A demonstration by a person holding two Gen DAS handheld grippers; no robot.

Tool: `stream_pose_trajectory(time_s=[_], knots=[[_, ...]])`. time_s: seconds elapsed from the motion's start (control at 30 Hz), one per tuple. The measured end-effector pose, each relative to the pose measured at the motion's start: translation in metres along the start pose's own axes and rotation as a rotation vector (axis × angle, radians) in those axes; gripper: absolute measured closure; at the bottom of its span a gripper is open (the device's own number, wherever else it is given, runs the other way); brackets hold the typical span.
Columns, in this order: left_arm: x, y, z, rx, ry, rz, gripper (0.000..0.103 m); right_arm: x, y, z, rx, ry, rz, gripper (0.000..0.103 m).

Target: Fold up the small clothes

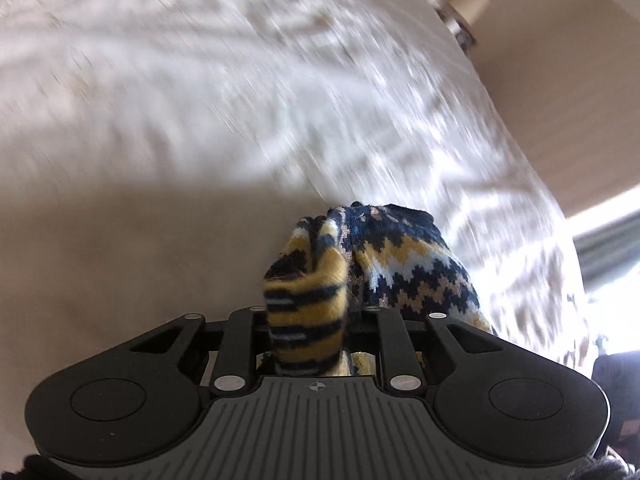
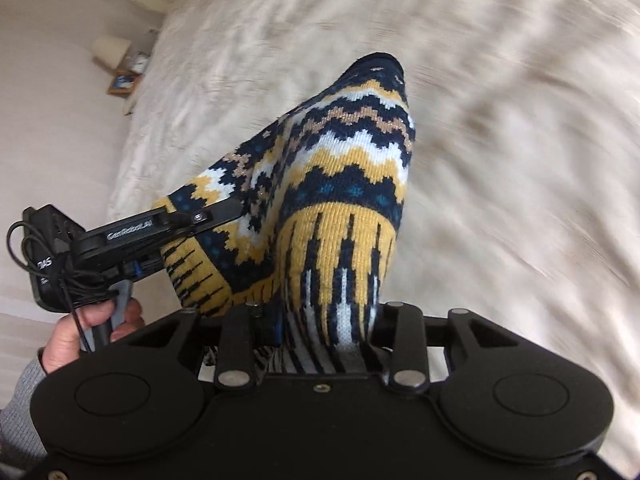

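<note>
A knitted sock [image 2: 360,152] with navy, yellow and white zigzag bands is held over a cream bedspread [image 2: 500,120]. My right gripper [image 2: 320,320] is shut on its striped cuff, and the toe points away from the camera. In the right wrist view, my left gripper [image 2: 224,210] is clamped on the cuff's other side at the left, with a hand [image 2: 80,328] on its grip. In the left wrist view, the sock [image 1: 408,264] bunches between the jaws of my left gripper [image 1: 308,312], which is shut on a yellow and navy fold. The fabric hides the fingertips.
The bedspread [image 1: 240,100] fills most of both views, blurred by motion. Pale floor [image 2: 48,120] lies beyond the bed's left edge, with a small framed picture [image 2: 122,82] and a pale cylinder [image 2: 112,50] on it. Bright window light [image 1: 608,240] shows at the right.
</note>
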State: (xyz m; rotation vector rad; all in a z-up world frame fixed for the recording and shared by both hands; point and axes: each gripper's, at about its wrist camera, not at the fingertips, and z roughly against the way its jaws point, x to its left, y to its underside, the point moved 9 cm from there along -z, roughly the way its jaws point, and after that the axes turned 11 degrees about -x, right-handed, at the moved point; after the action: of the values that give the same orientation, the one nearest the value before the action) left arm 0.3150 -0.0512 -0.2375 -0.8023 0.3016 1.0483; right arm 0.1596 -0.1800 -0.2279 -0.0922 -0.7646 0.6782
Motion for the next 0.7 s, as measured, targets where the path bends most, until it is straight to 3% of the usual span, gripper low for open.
stream_pose_trajectory(time_s=[0.13,0.17,0.3,0.4,0.5,0.67,0.7], knots=[[-0.022,0.035,-0.020,0.030,-0.018,-0.026,0.082,-0.053,0.016,0.018,0.009,0.050,-0.044,0.054],[-0.022,0.039,-0.028,0.022,-0.052,-0.049,0.076,-0.064,0.018,0.019,0.008,0.057,-0.059,0.052],[-0.007,0.042,-0.045,0.009,-0.174,-0.077,0.052,-0.089,0.019,0.012,0.040,0.120,0.014,0.024],[-0.002,0.036,-0.044,-0.007,-0.192,-0.084,0.051,-0.084,0.015,0.018,0.057,0.079,0.068,0.024],[0.000,0.031,-0.031,-0.034,-0.256,-0.114,0.050,-0.080,0.009,0.039,0.056,0.047,0.118,0.024],[-0.003,0.018,0.014,-0.121,-0.386,-0.166,0.052,-0.063,-0.018,0.073,-0.072,-0.005,0.219,0.024],[-0.009,0.017,0.024,-0.145,-0.394,-0.187,0.052,-0.058,-0.024,0.078,-0.111,-0.008,0.248,0.032]])
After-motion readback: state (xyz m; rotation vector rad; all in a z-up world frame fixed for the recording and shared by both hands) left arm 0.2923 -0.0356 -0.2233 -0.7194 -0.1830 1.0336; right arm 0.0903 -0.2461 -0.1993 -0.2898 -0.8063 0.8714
